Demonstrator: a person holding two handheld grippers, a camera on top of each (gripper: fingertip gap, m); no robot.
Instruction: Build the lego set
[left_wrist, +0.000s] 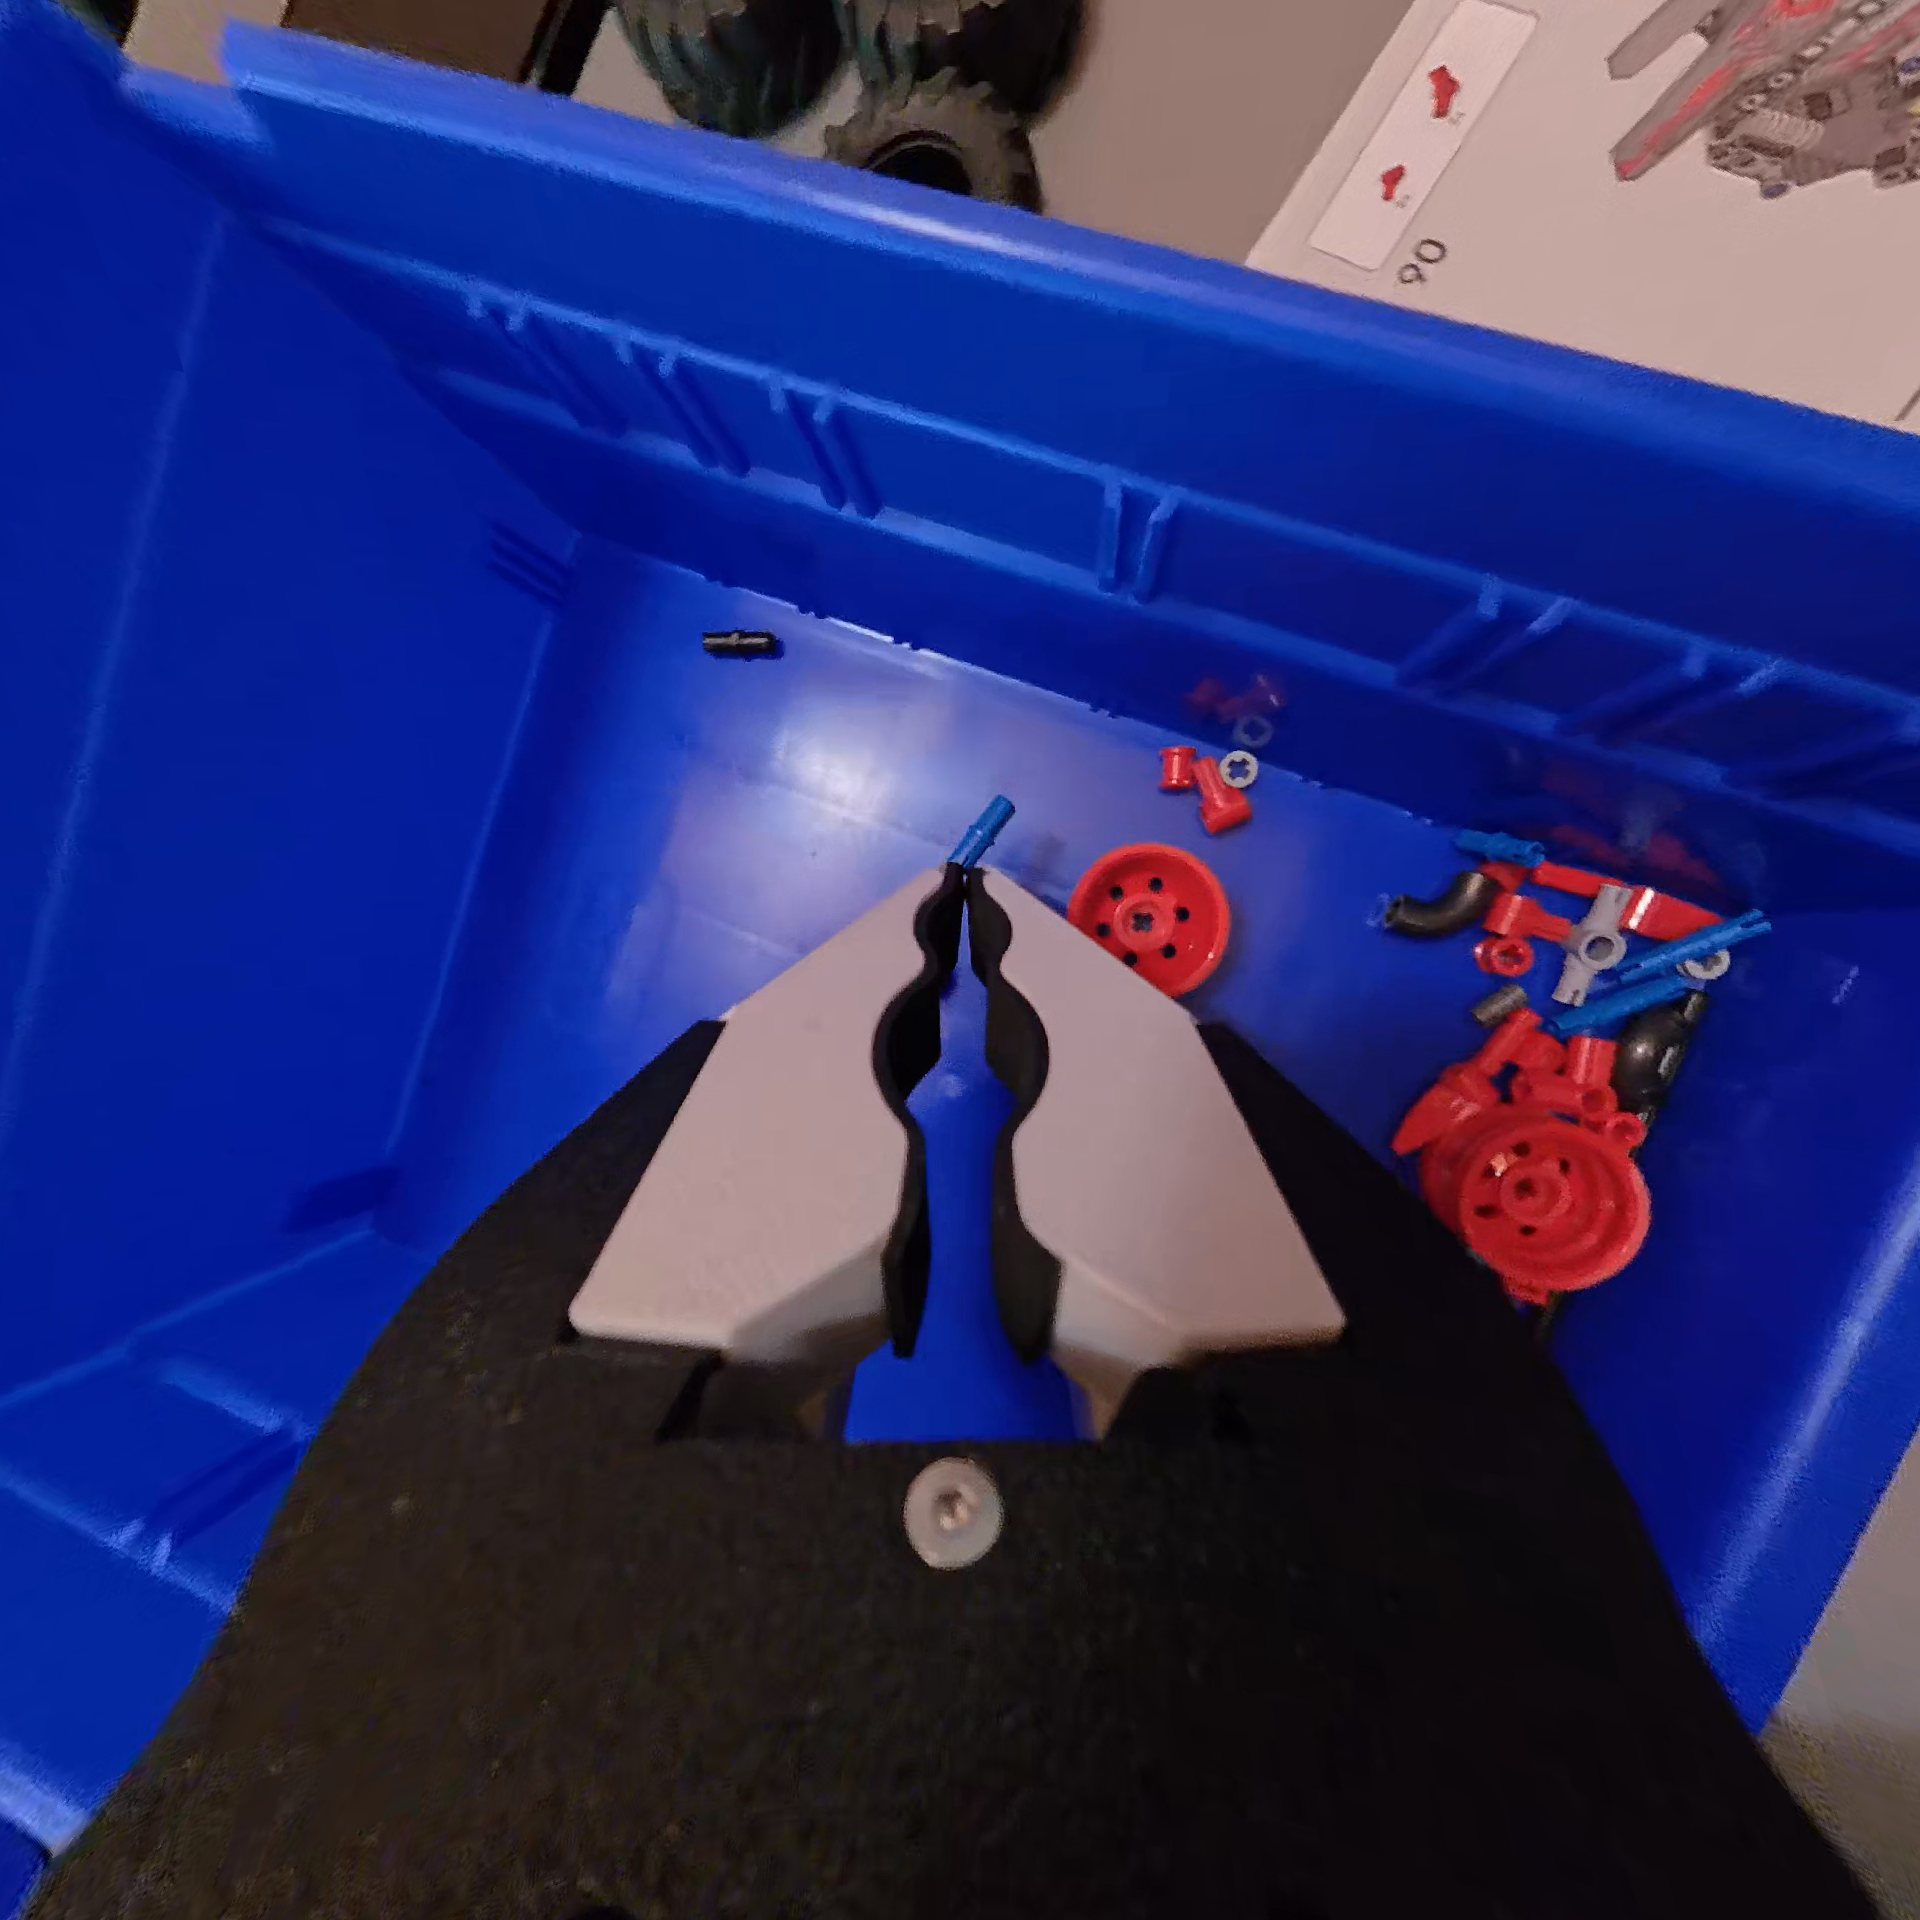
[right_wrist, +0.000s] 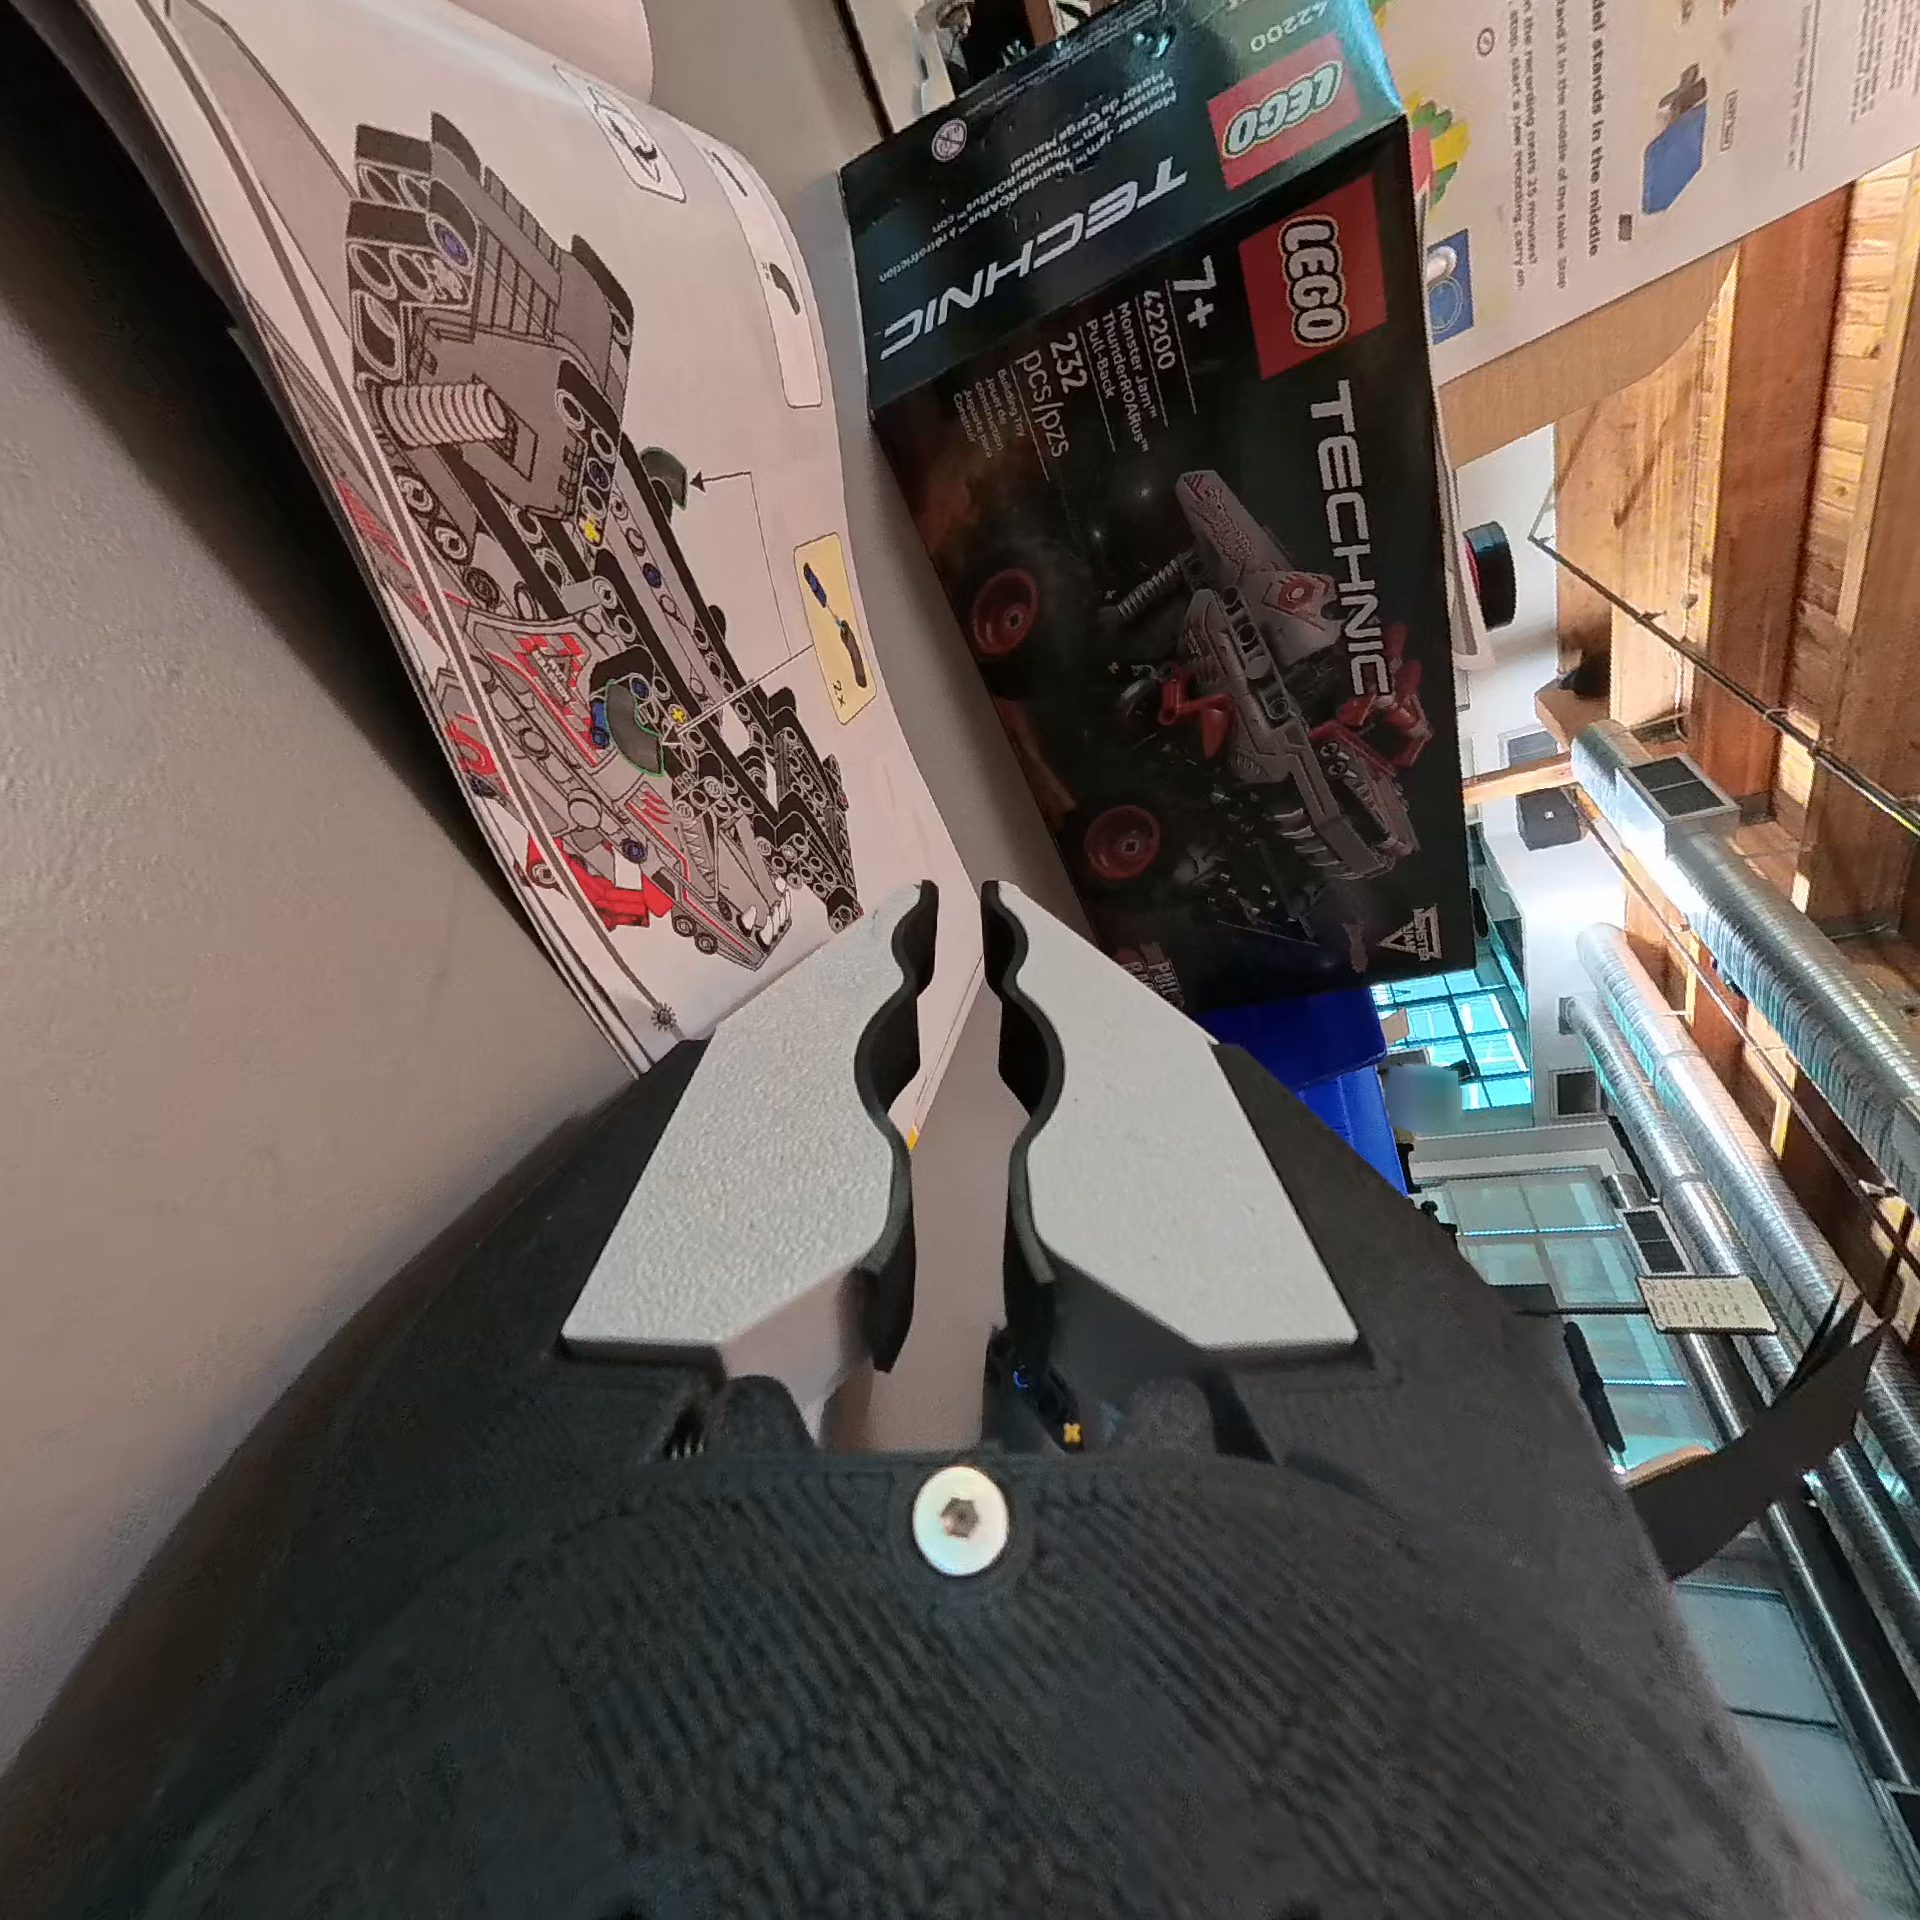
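Note:
My left gripper (left_wrist: 961, 878) is inside a blue bin (left_wrist: 935, 416), shut on a small blue pin (left_wrist: 987, 826) that sticks out past its tips, above the bin floor. A red wheel hub (left_wrist: 1148, 920) lies just right of the tips. A second red wheel hub (left_wrist: 1538, 1195) and a pile of red, blue, grey and black parts (left_wrist: 1590, 956) lie in the bin's right corner. My right gripper (right_wrist: 959, 899) is slightly open and empty, tilted sideways over the table near the open instruction booklet (right_wrist: 582, 582).
A lone black pin (left_wrist: 740, 644) lies at the bin's far left. Small red parts and a grey ring (left_wrist: 1205, 784) lie by the back wall. Black tyres (left_wrist: 883, 94) and the booklet (left_wrist: 1662, 260) lie beyond the bin. The set's box (right_wrist: 1195, 582) stands behind the booklet.

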